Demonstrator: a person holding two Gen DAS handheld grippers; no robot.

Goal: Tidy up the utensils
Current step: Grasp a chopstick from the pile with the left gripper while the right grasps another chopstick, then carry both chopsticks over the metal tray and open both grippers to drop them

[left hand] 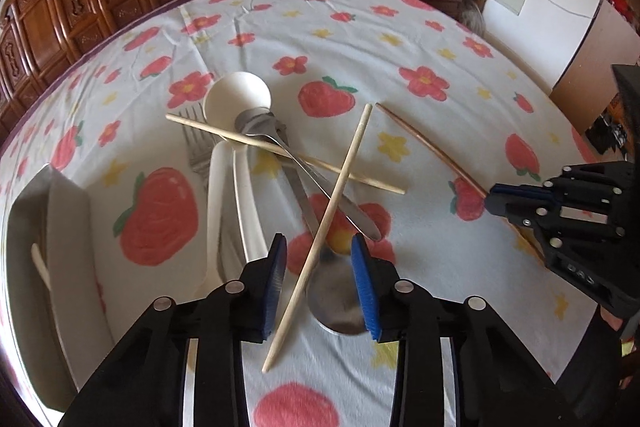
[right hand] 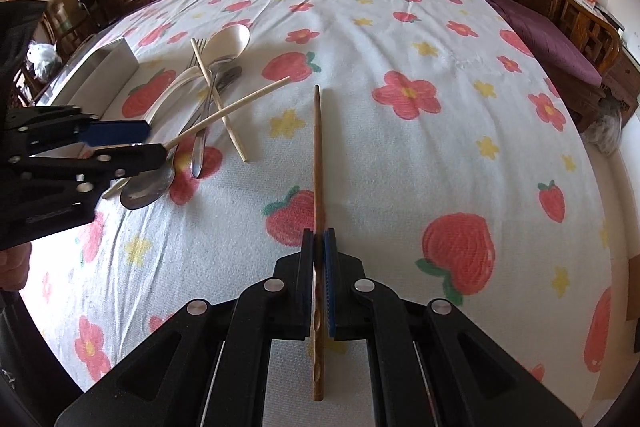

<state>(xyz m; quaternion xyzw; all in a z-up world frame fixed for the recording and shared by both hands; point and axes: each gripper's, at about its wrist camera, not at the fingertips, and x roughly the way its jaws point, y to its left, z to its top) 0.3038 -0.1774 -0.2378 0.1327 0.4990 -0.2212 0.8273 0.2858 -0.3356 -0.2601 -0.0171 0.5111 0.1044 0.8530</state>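
Utensils lie in a loose heap on the flowered tablecloth, and we take the white ladle as our landmark. Hidden: the fork shows only its tines just left of the ladle's bowl, the rest buried under white handles; the metal tray well left of the ladle is cut by the frame edge, a pale stick inside hard to identify. Left gripper, nearer the camera than the ladle, has jaws part-open around a pale wooden chopstick and a steel spoon bowl; we cannot tell whether the blue ribbed pads touch either. Right gripper, well right of the ladle, is clamped narrow on a dark brown chopstick, round, slender, carved with notches near its butt. A second pale chopstick crosses the ladle's handle; steel spoon handles look smooth and shiny.
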